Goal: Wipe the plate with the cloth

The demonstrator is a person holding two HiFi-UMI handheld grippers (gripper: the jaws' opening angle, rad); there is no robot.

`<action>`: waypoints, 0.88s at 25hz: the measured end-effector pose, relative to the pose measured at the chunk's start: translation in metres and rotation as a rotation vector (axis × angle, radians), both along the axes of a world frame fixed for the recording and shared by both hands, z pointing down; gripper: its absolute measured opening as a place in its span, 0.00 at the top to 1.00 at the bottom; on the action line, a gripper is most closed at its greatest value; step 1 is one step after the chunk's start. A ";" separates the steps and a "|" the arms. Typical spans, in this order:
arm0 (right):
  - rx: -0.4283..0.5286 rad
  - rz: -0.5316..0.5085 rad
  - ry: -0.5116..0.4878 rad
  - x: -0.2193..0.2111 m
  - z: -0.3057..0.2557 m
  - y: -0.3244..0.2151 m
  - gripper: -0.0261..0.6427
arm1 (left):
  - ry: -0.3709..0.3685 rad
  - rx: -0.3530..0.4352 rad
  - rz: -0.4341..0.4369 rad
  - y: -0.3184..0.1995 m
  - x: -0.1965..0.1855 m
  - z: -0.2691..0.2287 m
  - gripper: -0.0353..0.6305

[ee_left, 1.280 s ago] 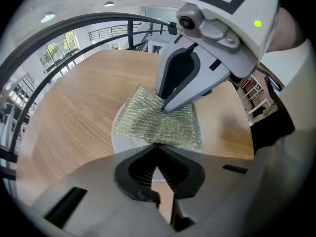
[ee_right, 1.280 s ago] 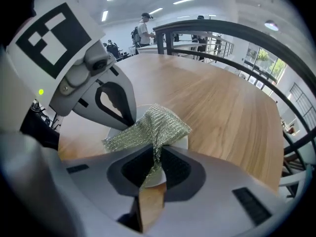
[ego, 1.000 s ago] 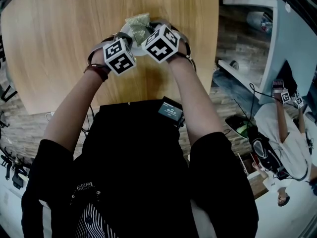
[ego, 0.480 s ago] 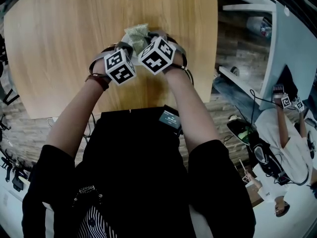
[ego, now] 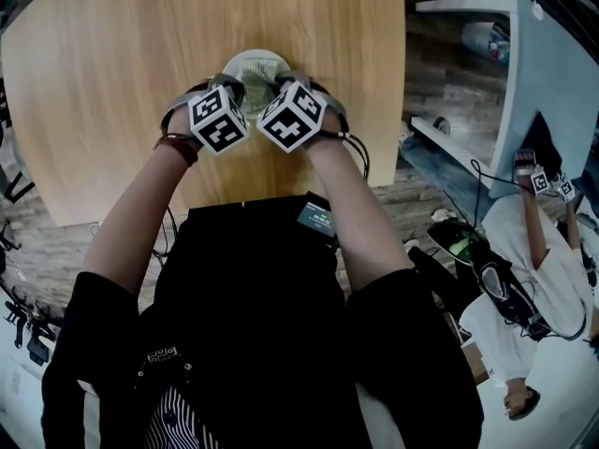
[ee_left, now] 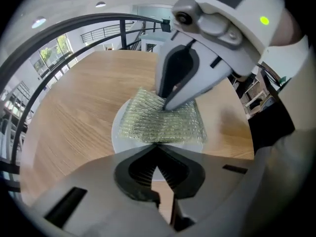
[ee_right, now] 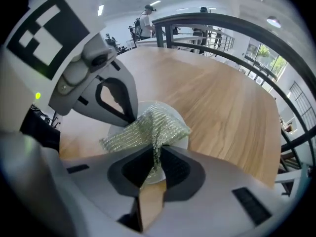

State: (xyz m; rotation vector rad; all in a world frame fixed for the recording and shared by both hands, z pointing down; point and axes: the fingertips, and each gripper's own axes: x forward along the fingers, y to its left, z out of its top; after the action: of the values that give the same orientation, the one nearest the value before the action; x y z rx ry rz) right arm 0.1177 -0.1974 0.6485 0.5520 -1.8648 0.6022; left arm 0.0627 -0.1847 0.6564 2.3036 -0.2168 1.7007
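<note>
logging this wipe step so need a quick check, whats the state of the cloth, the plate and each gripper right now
pale green mesh cloth: spread over the plate, one part gathered up and pinched
round white plate: flat on the light wooden table, mostly covered by the cloth
right gripper: jaws shut on the cloth
left gripper: jaws closed together, tips at the cloth's near edge over the plate

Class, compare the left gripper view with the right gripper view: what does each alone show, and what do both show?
Only the left gripper view: the left tool seen along itself, tips together at the near edge of the cloth. Only the right gripper view: the right tool shut on a fold of cloth, and people standing far off. Both: the cloth on the white plate, on the wooden table.
</note>
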 end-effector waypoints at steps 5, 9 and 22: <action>0.077 -0.016 0.041 0.009 -0.006 -0.043 0.88 | -0.005 0.007 0.024 -0.002 0.004 -0.001 0.96; 0.045 -0.024 0.028 -0.003 -0.004 -0.012 0.88 | 0.004 -0.012 -0.004 0.000 0.002 -0.001 0.96; 0.114 -0.089 0.098 0.005 -0.006 -0.036 0.88 | 0.002 0.007 0.034 0.001 0.003 -0.001 0.96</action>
State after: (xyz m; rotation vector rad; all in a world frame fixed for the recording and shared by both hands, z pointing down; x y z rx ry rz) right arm 0.1228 -0.2338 0.6421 0.5603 -1.8281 0.4049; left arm 0.0660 -0.1839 0.6551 2.3266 -0.1836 1.7167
